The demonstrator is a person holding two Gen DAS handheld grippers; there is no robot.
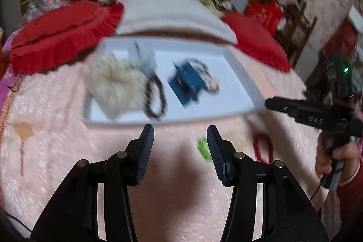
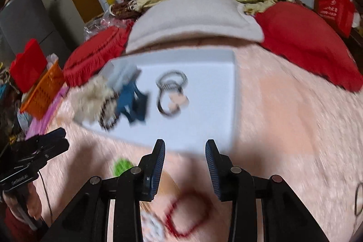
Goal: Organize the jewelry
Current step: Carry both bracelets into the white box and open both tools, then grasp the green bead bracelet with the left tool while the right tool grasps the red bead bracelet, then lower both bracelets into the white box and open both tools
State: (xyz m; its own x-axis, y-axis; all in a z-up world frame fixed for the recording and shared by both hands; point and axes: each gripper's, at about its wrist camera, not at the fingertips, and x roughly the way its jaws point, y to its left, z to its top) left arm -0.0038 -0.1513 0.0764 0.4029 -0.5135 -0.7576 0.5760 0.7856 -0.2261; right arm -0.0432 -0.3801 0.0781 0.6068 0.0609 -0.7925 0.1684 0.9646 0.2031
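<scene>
We're hovering both grippers over the pink blanket (image 1: pixel 56 106), nothing held. Left gripper (image 1: pixel 180 137): tongs apart, empty. Right gripper (image 2: pixel 185 152): tongs apart, empty too. Both views are motion-blurred, so small detail is shaky.

Progress, as we're judging it: partly done. The white tray (image 1: pixel 240 74) is sitting at 12 o'clock from both grippers and is already holding several pieces:
- cream fluffy scrunchie (image 1: pixel 111 85), at the tray's 9 o'clock
- dark bead bracelet (image 1: pixel 155 98), just beside the scrunchie
- blue hair clip (image 1: pixel 187 83), mid-tray
- black hair ties with a pale pink bow (image 2: pixel 173 92), toward 3 o'clock of the clip
- a grey-white item (image 2: pixel 123 75) at the tray's 11 o'clock; we cannot tell what it is

Outside the tray, on the blanket:
- green item (image 2: pixel 121 166), at 10 o'clock from the right gripper
- red bracelet loop (image 2: pixel 188 216), at 6 o'clock, lying below the right tongs
- a pale patterned piece (image 2: pixel 152 226) touching the red loop; too blurred to name
- a black ring-shaped tie (image 2: pixel 358 199) at the far 3 o'clock edge
- a tan fan-shaped piece (image 1: pixel 22 130) at 9 o'clock in the left view

We're guessing the red loop is the nearest pick for the right gripper.
</scene>
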